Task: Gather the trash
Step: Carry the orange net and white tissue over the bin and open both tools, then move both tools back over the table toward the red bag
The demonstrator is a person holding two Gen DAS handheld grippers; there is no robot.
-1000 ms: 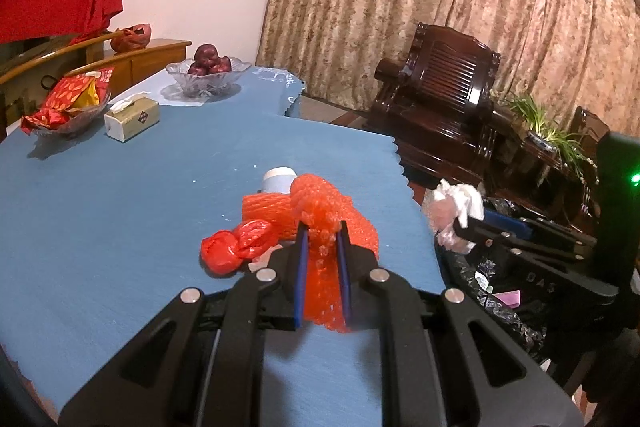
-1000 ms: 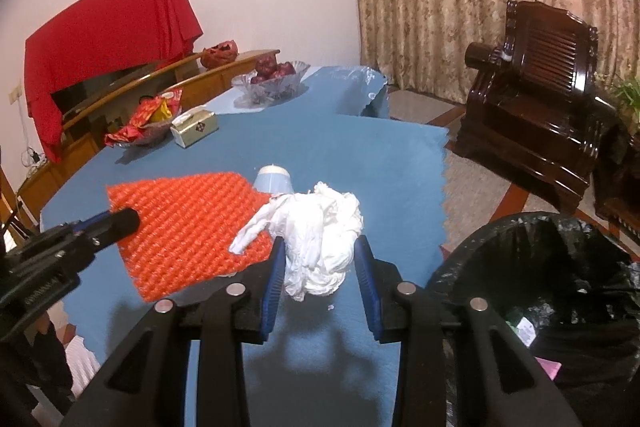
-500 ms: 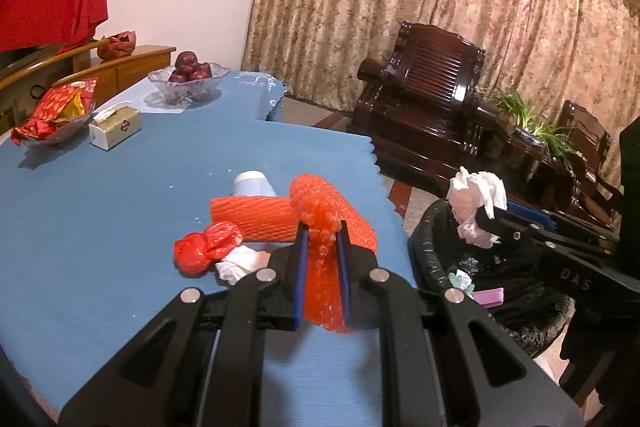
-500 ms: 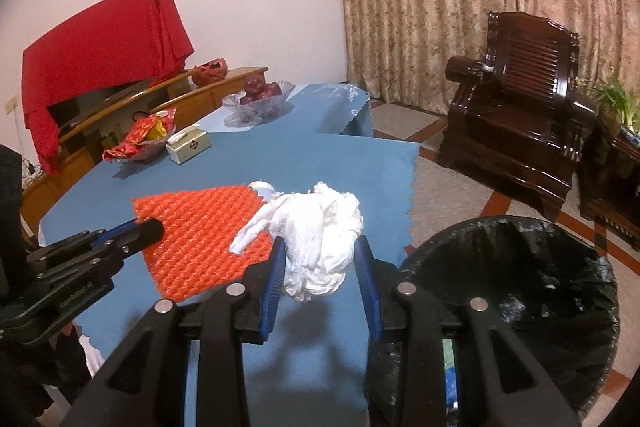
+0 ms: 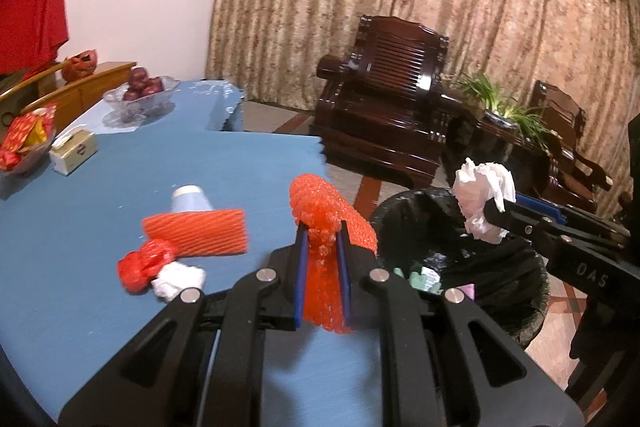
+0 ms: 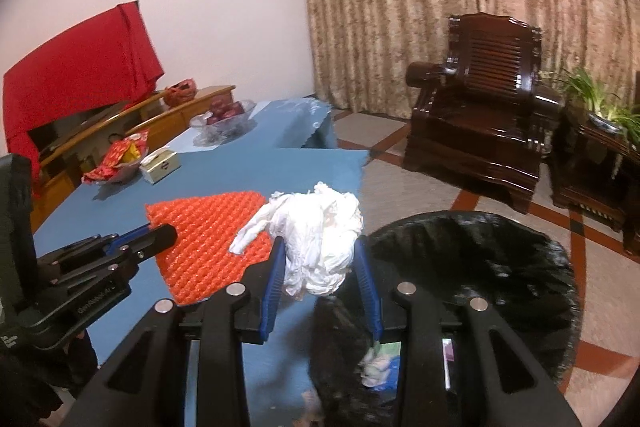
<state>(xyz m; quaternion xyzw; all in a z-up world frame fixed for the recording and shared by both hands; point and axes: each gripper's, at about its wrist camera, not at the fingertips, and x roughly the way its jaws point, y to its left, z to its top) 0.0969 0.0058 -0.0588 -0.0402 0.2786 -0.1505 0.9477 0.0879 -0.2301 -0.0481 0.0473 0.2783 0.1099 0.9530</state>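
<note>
Left gripper (image 5: 322, 247), at 6 o'clock, clamped on an orange foam net (image 5: 332, 215) above the blue table (image 5: 80, 307). At 3 o'clock, right gripper (image 5: 494, 213) gripping a crumpled white tissue (image 5: 482, 187) over the black-lined bin (image 5: 516, 291). At 9 o'clock on the table: second foam net (image 5: 200, 233), red wrapper (image 5: 144, 263), white paper wad (image 5: 180, 277), overturned cup (image 5: 192, 201).
</note>
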